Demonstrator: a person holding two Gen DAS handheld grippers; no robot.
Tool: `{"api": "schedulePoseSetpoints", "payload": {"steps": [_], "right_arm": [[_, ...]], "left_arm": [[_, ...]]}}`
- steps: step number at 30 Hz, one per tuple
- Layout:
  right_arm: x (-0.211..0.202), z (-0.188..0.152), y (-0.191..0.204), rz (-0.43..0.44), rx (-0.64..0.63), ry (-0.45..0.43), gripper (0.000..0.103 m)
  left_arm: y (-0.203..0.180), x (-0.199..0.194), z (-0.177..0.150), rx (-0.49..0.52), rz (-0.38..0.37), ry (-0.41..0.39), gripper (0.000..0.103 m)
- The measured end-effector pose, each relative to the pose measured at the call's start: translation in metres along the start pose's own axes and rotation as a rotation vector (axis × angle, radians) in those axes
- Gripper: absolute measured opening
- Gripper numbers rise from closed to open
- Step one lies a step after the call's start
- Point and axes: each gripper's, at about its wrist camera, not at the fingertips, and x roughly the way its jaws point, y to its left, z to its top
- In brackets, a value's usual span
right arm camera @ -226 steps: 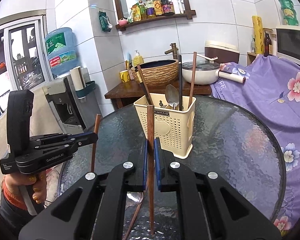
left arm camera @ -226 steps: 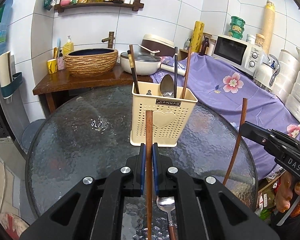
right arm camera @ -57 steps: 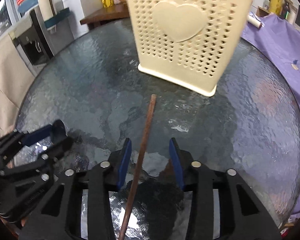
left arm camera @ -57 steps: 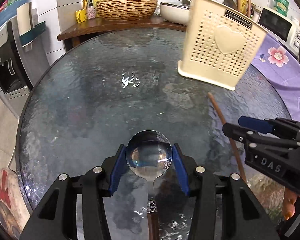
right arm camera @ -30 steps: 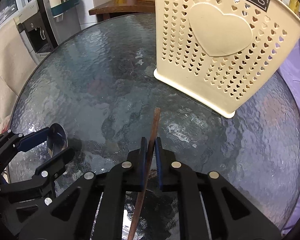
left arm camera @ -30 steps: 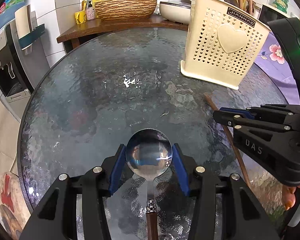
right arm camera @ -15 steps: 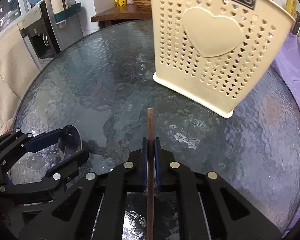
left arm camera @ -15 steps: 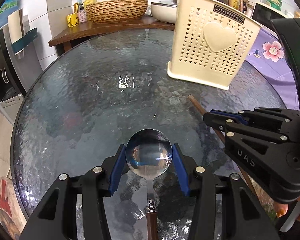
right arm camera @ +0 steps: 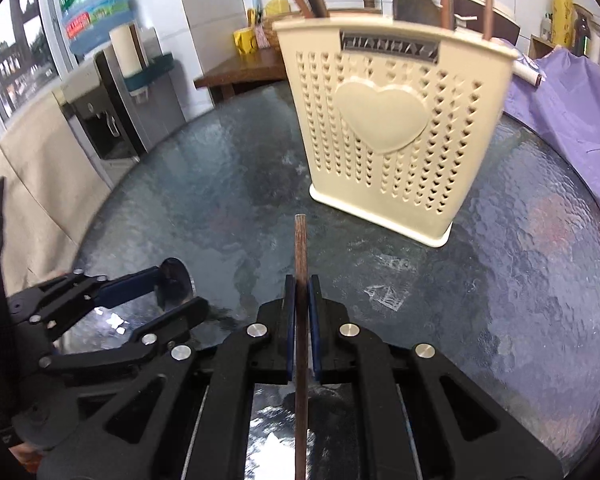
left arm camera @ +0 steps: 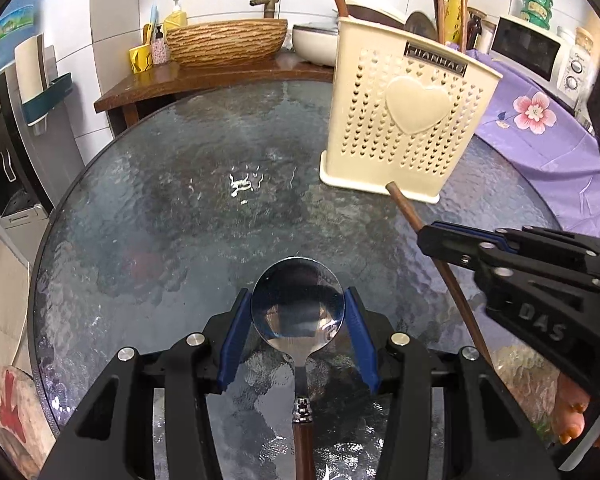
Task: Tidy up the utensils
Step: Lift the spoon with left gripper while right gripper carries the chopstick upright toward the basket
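Spoon [left arm camera: 298,312] gripped in left jaws, one chopstick [right arm camera: 301,264] clamped in right jaws, one holder [right arm camera: 392,136]

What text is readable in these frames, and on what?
"DAS": side of the right claw's black body, seen from the left wrist.
Dark nameplate on the cream utensil holder: blurred in both views, letters not reliably readable.
Blue label on the water bottle: print too small and blurred.
Microwave dials: markings too small.
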Motion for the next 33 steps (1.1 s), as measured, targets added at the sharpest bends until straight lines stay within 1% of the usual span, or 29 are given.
{"api": "schedulePoseSetpoints", "payload": {"steps": [7, 13, 16, 20, 33], "right_arm": [[-0.051, 0.006, -0.01, 0.088, 0.061, -0.115, 0.007], [-0.092, 0.012, -0.017, 0.133, 0.09, -0.201, 0.007], [-0.103, 0.018, -0.013, 0.126, 0.082, -0.23, 0.007], [-0.117, 0.02, -0.014, 0.113, 0.067, -0.259, 0.007], [-0.149, 0.012, -0.007, 0.08, 0.001, -0.32, 0.007]], "left_arm": [[-0.005, -0.015, 0.008, 0.013, -0.027, -0.047, 0.046], [-0.011, -0.027, 0.016, 0.027, -0.054, -0.078, 0.046], [-0.013, -0.034, 0.02, 0.03, -0.077, -0.094, 0.046], [-0.017, -0.042, 0.026, 0.042, -0.078, -0.117, 0.046], [-0.028, -0.08, 0.041, 0.069, -0.122, -0.216, 0.046]]}}
